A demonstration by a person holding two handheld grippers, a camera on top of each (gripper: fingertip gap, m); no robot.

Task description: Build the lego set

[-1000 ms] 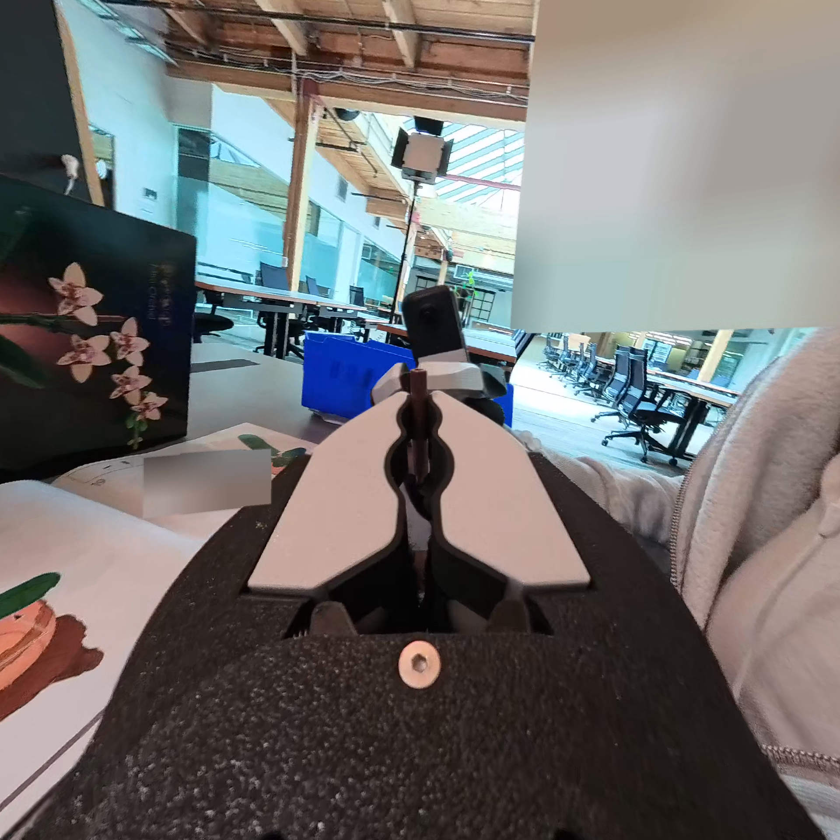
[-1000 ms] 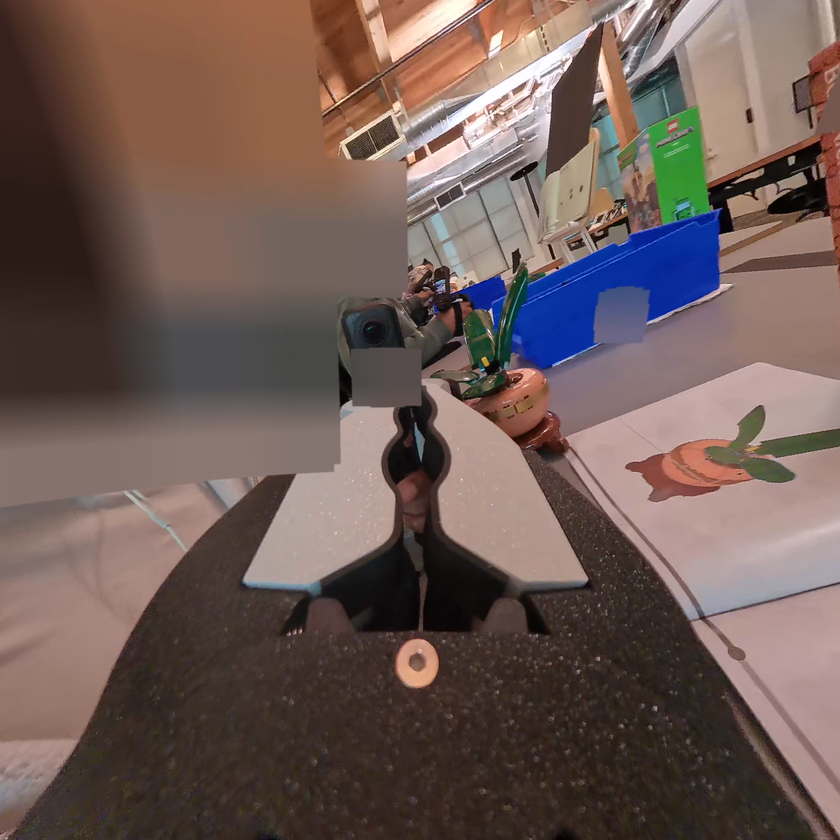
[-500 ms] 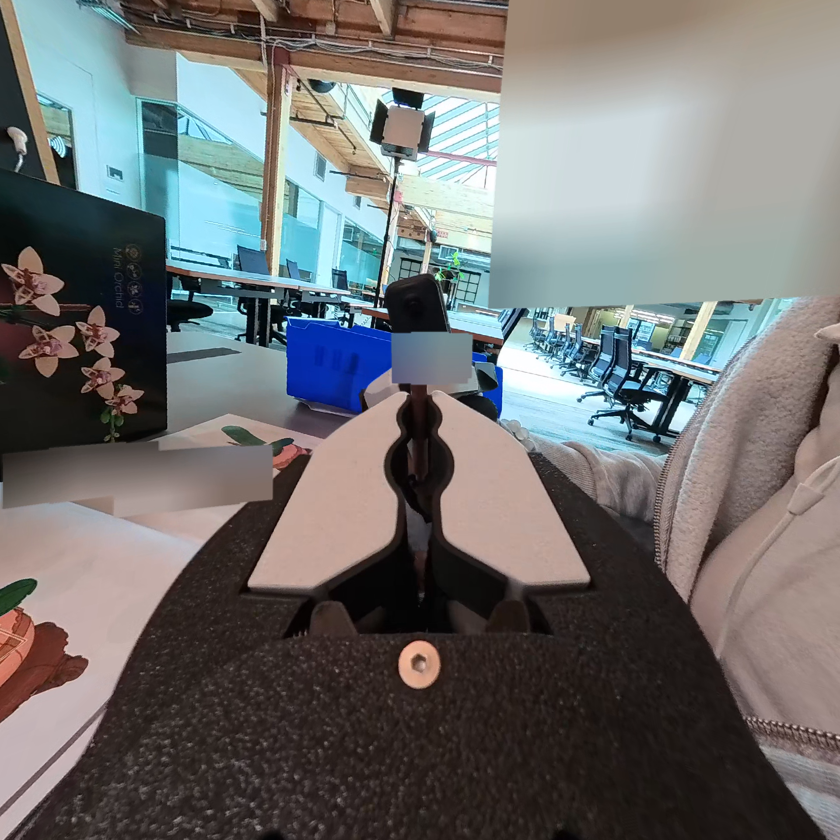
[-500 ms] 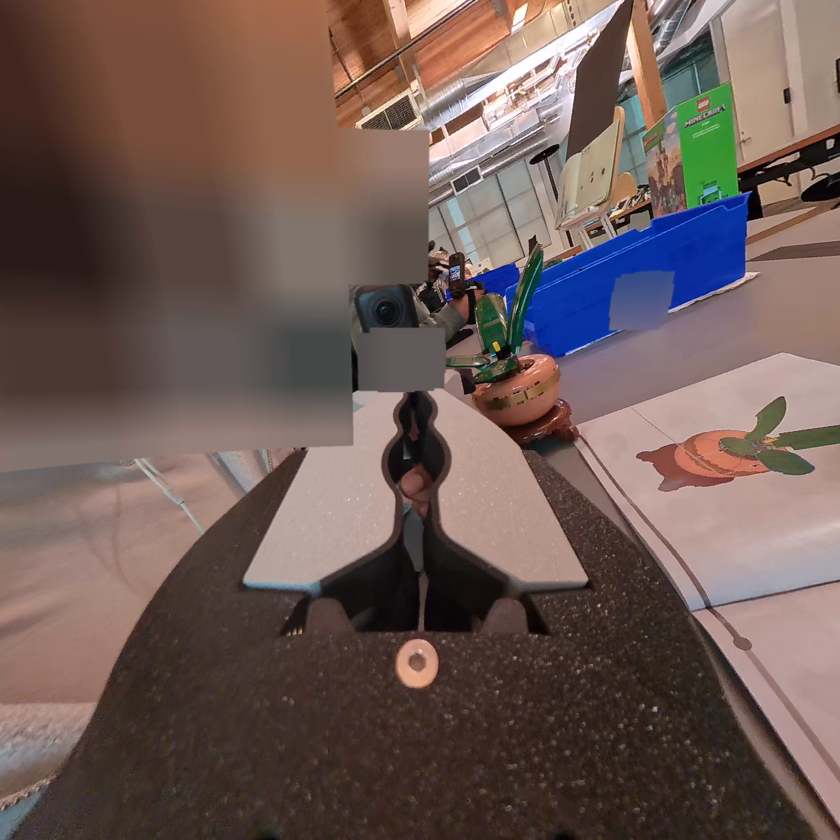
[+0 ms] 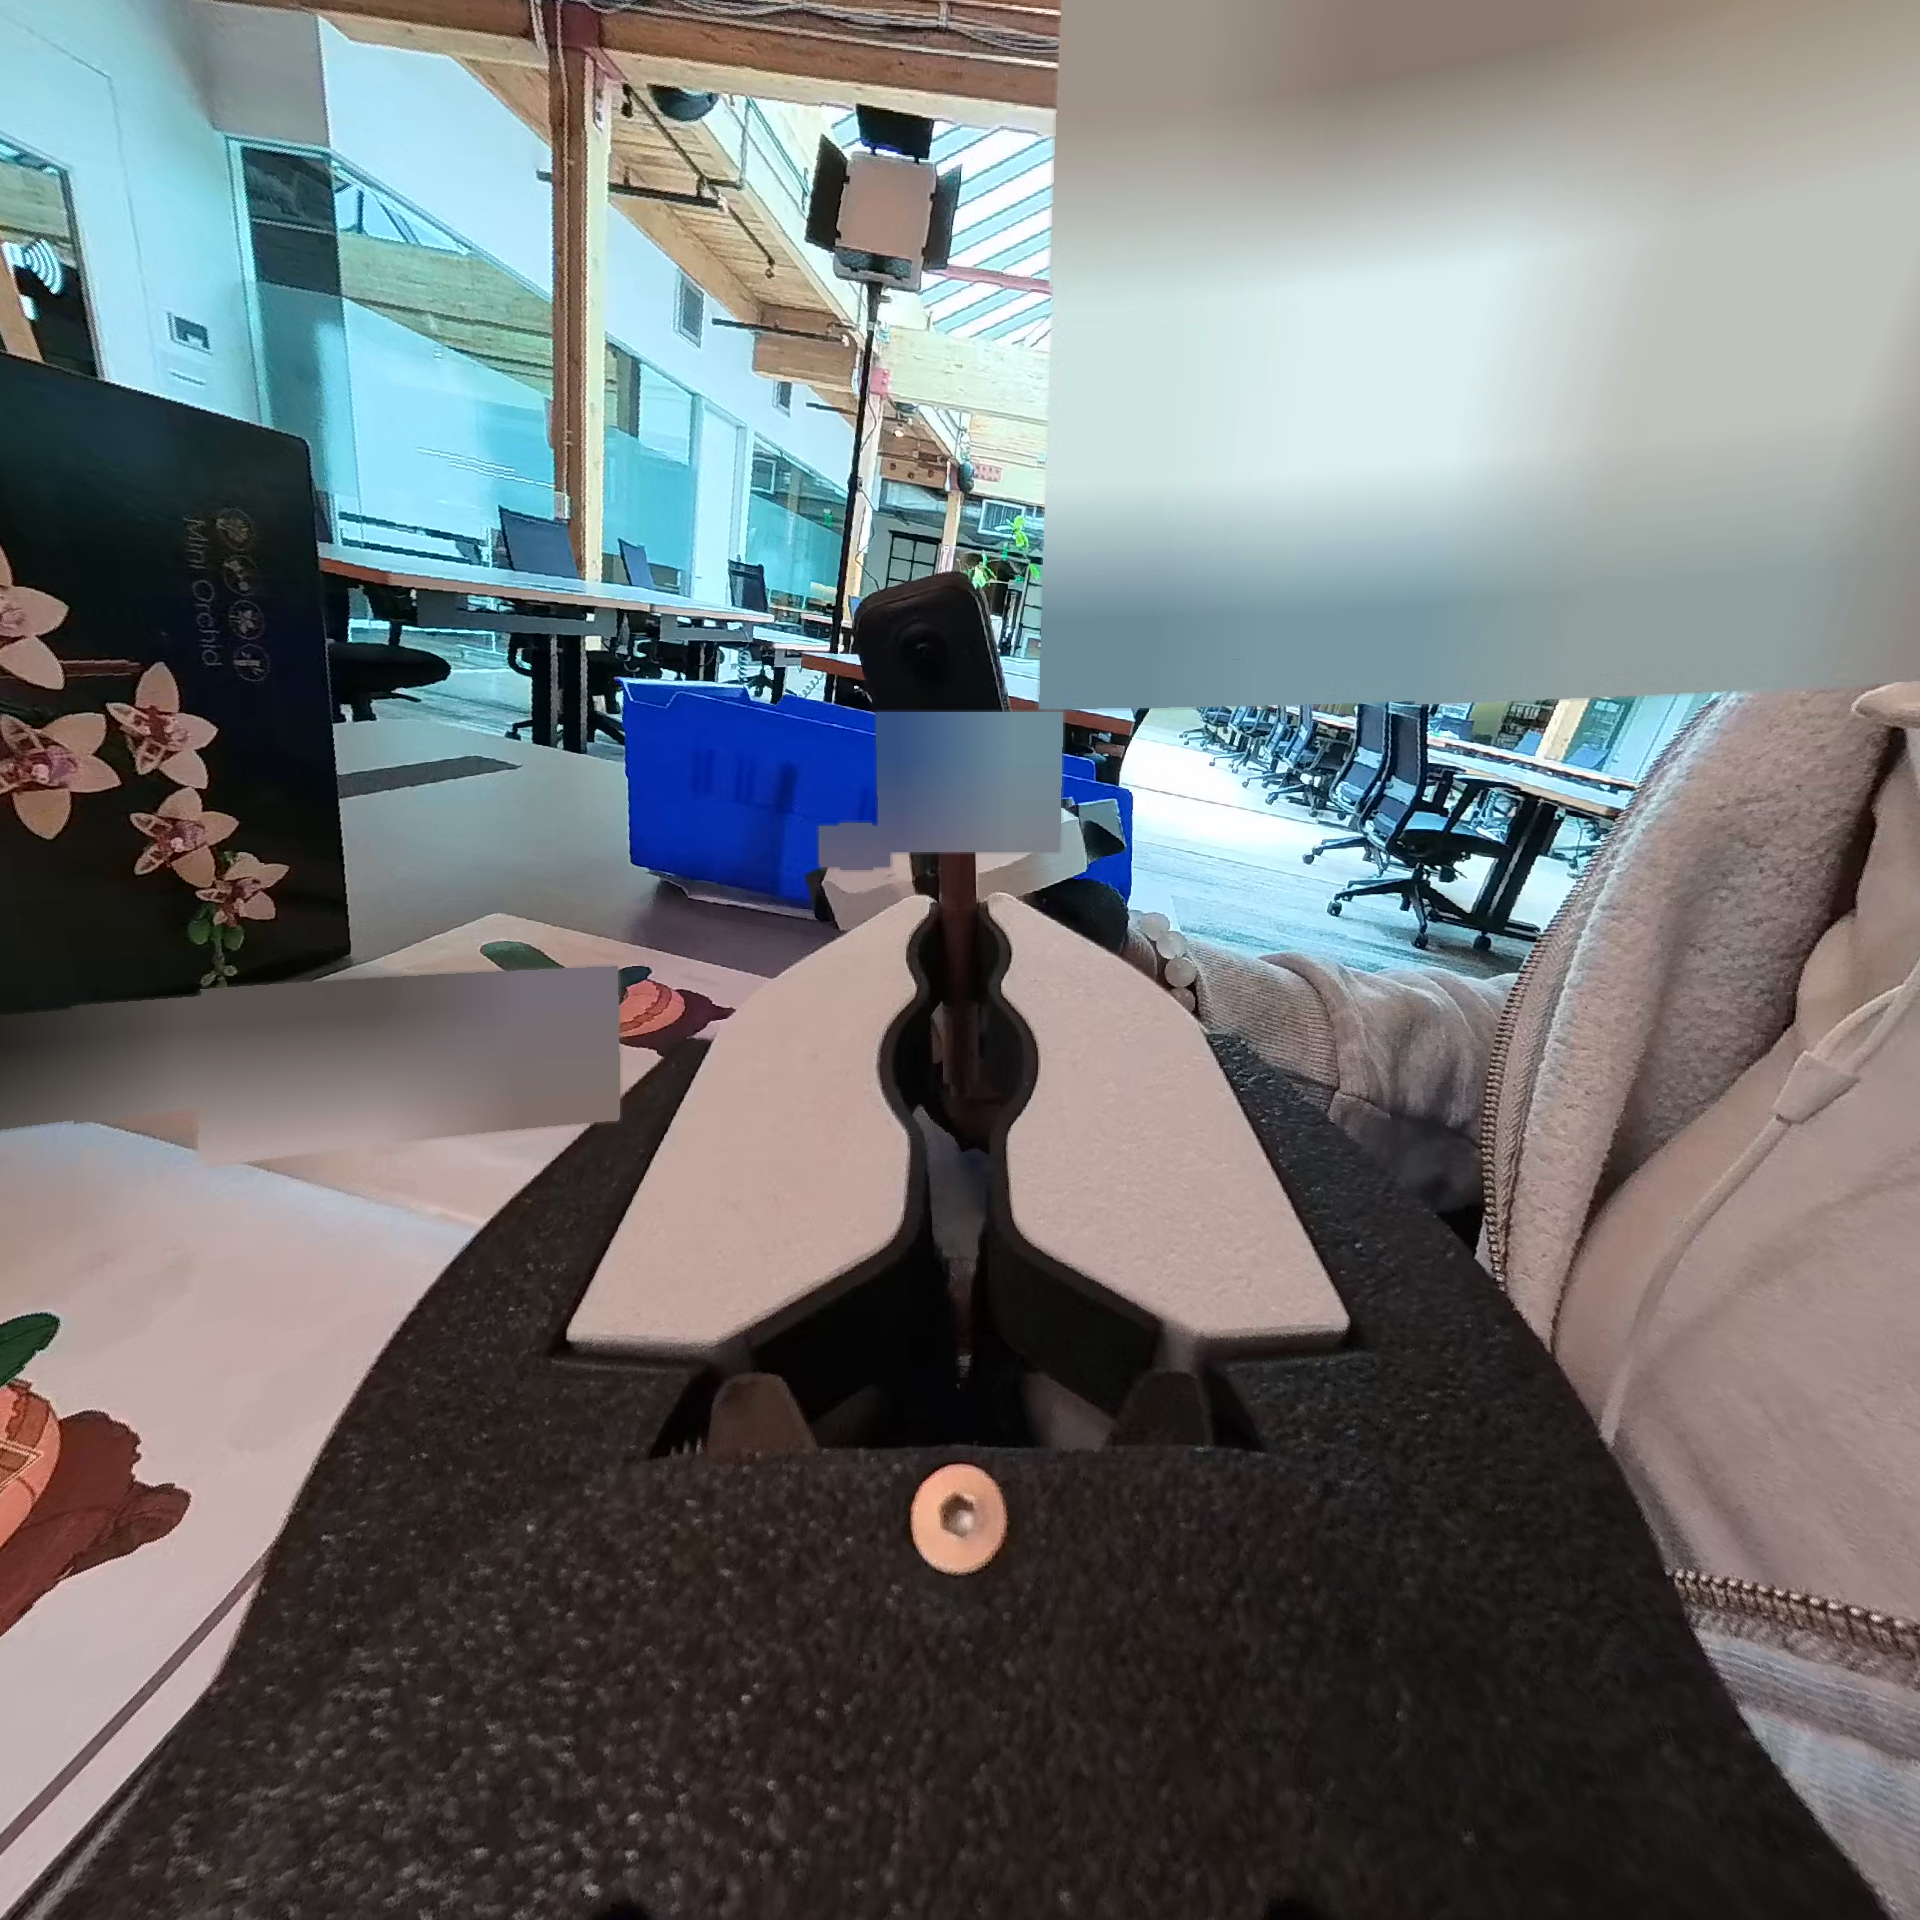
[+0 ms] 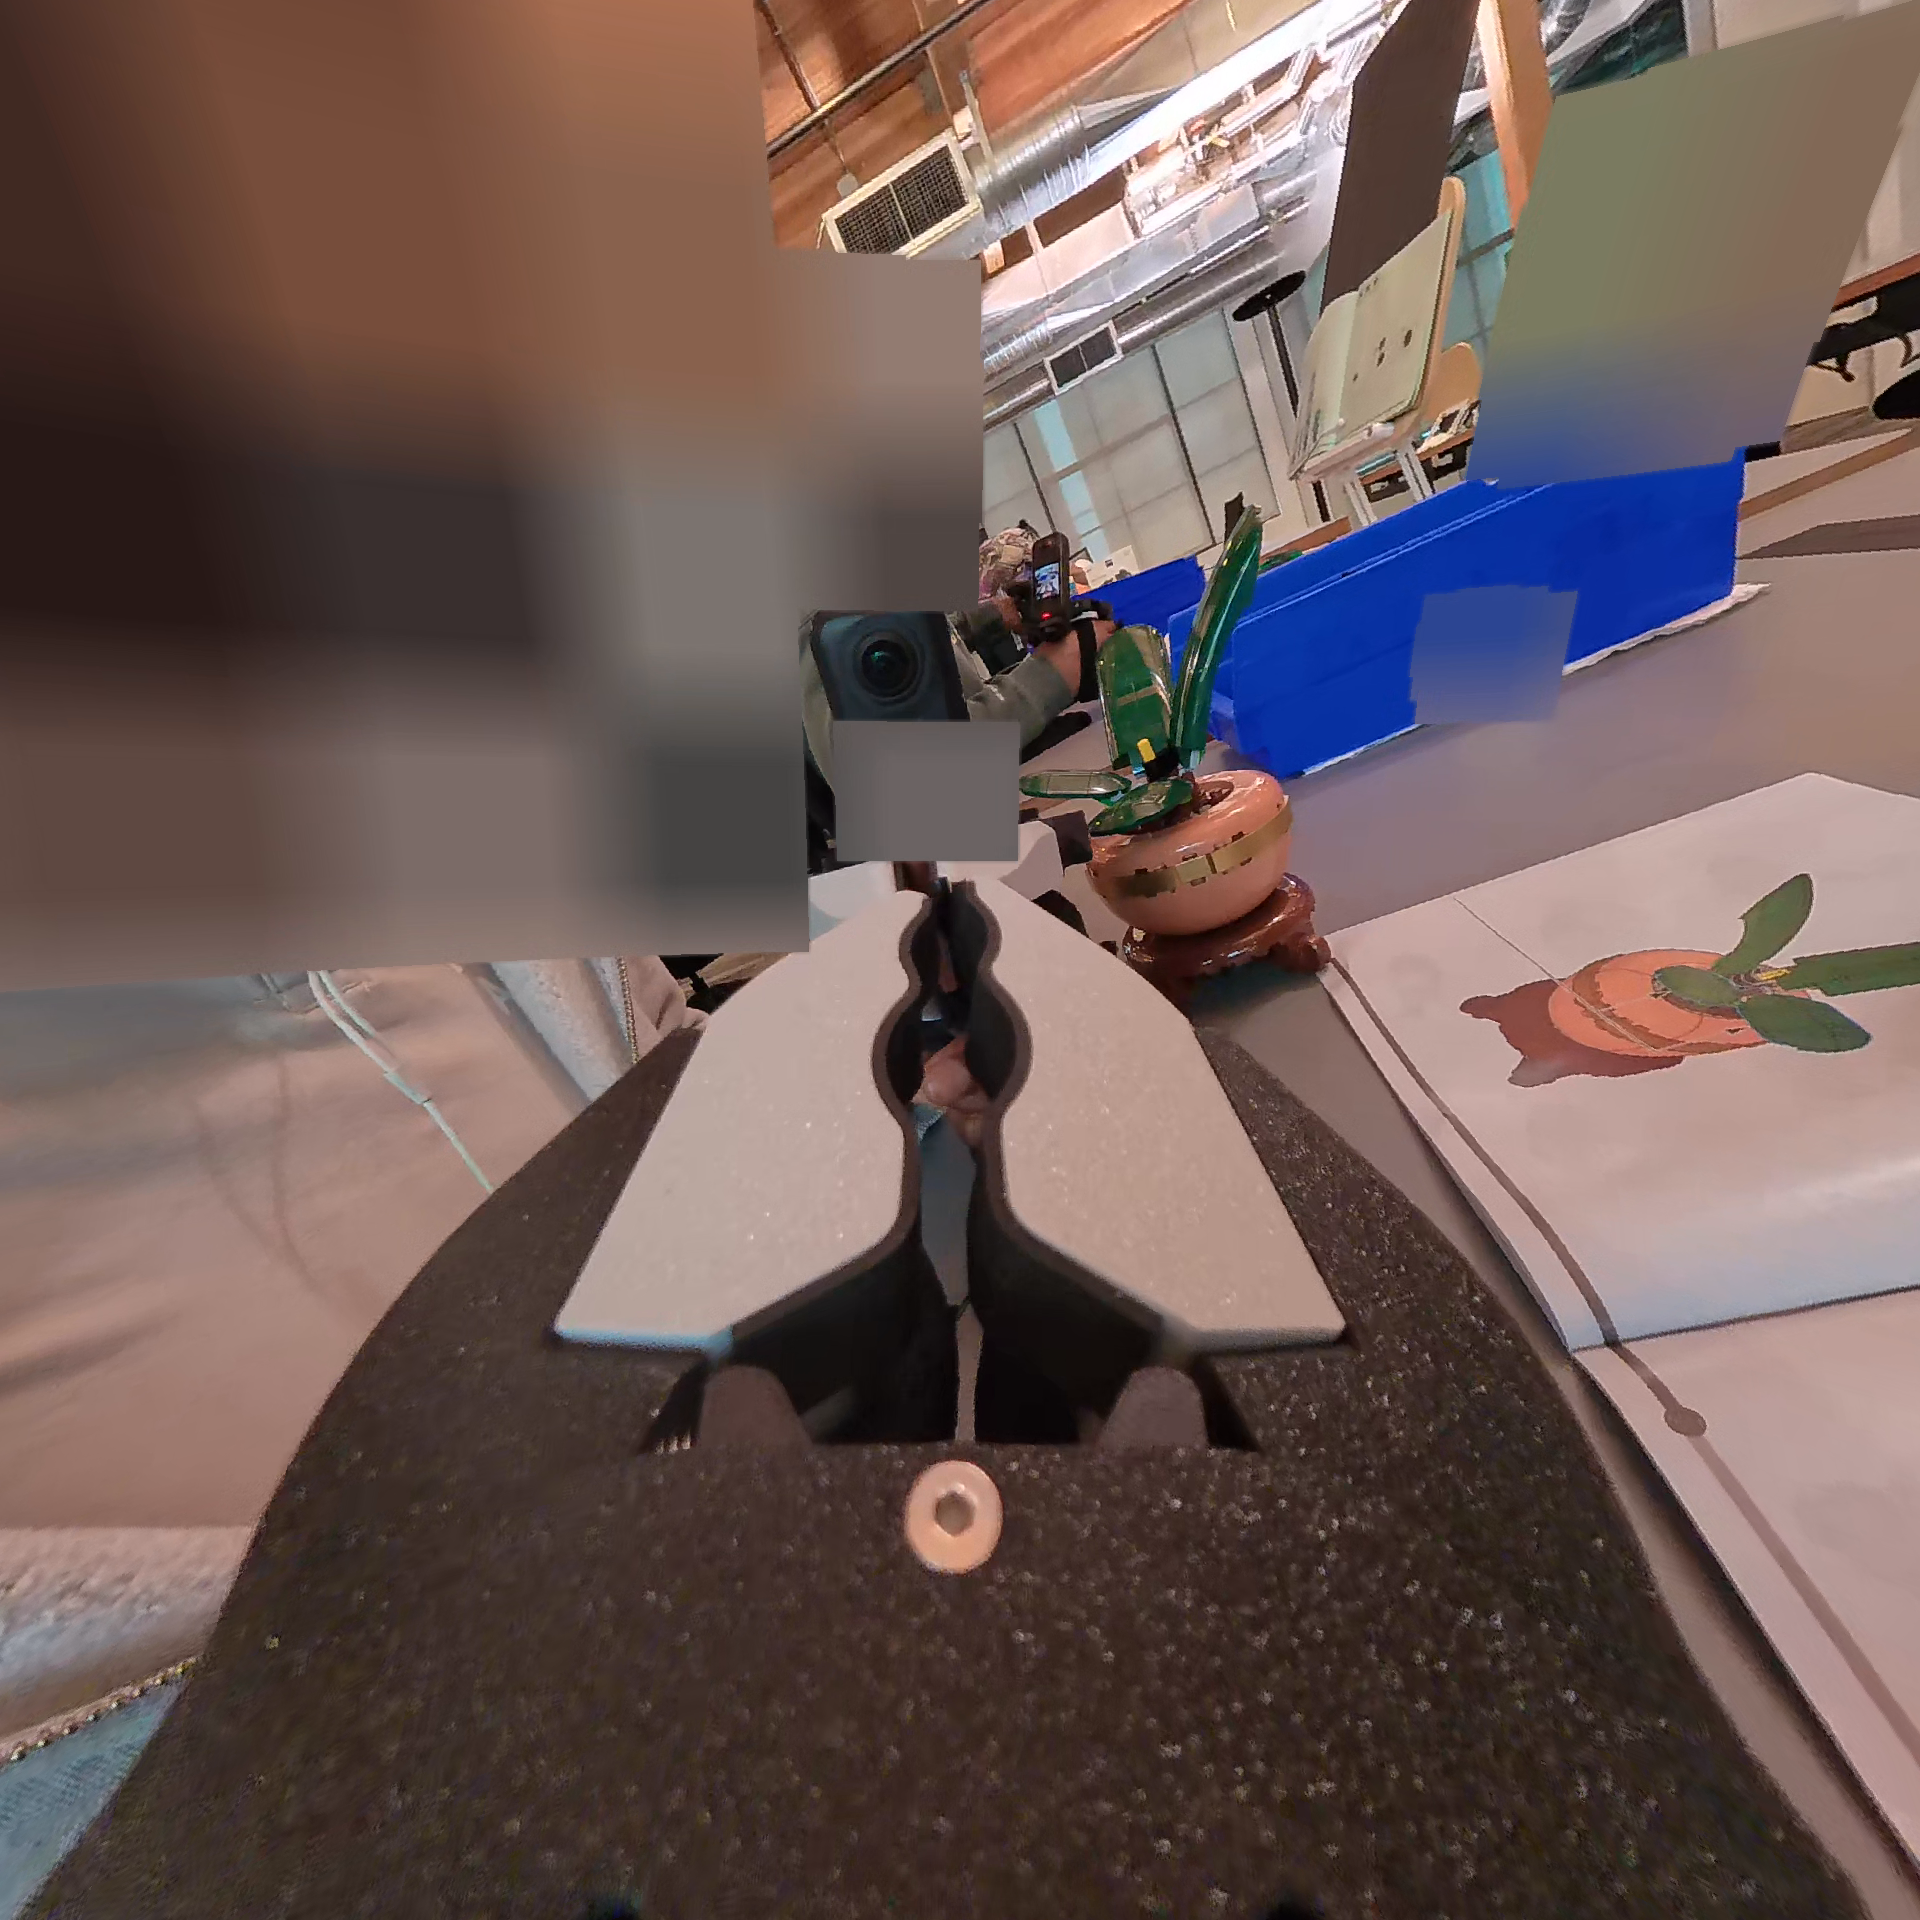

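1. The brown stem piece (image 5: 958, 997) sat upright, pinched between the jaws of our left claw (image 5: 958, 914), raised above the counter (image 5: 499, 821).
2. The part-built orchid pot (image 6: 1195, 862), with green leaves (image 6: 1216, 644), stood on the counter beside the open instruction booklet (image 6: 1662, 1091), near our right claw (image 6: 951, 914).
3. Our right claw was nearly closed on something thin and dark; we could not tell what, perhaps the same stem.
4. Judgement: we were joining or aligning the stem mid-air. To do it well, we should keep it upright, press along its axis and not twist.
5. Only the left view showed the dark set box (image 5: 156, 707), a grey sleeve (image 5: 1351, 1008) and the stem clearly.
6. Only the right view showed the pot. Both showed a blue bin (image 5: 727, 821).
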